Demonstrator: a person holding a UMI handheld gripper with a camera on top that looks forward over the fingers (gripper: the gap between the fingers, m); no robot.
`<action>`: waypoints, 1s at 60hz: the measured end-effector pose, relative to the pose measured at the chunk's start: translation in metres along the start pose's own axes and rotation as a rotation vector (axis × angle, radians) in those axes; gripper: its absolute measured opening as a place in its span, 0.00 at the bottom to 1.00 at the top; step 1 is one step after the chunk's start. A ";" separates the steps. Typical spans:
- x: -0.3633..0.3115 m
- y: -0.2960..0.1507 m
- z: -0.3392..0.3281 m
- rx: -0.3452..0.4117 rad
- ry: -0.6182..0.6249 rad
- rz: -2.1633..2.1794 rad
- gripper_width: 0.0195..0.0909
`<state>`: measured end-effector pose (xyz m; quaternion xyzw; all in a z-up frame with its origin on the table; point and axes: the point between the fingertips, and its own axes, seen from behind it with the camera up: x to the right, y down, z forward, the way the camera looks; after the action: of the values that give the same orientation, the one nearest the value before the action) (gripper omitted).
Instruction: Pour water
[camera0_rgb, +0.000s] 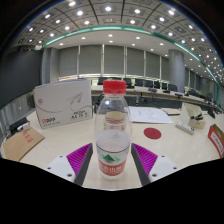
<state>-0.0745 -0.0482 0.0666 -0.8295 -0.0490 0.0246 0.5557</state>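
The gripper (112, 165) sits nearest the camera, its two fingers spread apart with the purple pads (78, 157) facing inward. The water bottle (112, 135) stands upright between them on the pale table (175, 140). The pads appear to lie close along the bottle's lower body at the label; whether both press on it cannot be confirmed, so treat the bottle as resting on the table.

Handling, as a judgement: the bottle is thin clear plastic, light, and smooth-walled. It is likely to dent under a hard squeeze and may slip where the wall is bare. Take hold at the labelled mid-to-lower body, below the shoulder, where the wall is straightest. The red cap (115, 87) is on the neck, so no pour is possible until it is removed. The liquid level is not readable through the clear wall.

Just beyond the bottle, a flat red round object (152, 132) lies on the table; it may be a lid or coaster. To one side stands a white box (62, 103). No receiving cup or glass is identifiable. Farther back are desks, partition windows and ceiling lights.
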 end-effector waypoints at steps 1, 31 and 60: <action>0.000 0.000 0.003 0.004 0.007 0.004 0.79; -0.030 -0.034 0.023 0.060 0.027 0.023 0.24; -0.133 -0.200 0.074 0.138 -0.488 1.180 0.24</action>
<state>-0.2242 0.0809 0.2212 -0.6500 0.2924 0.5174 0.4737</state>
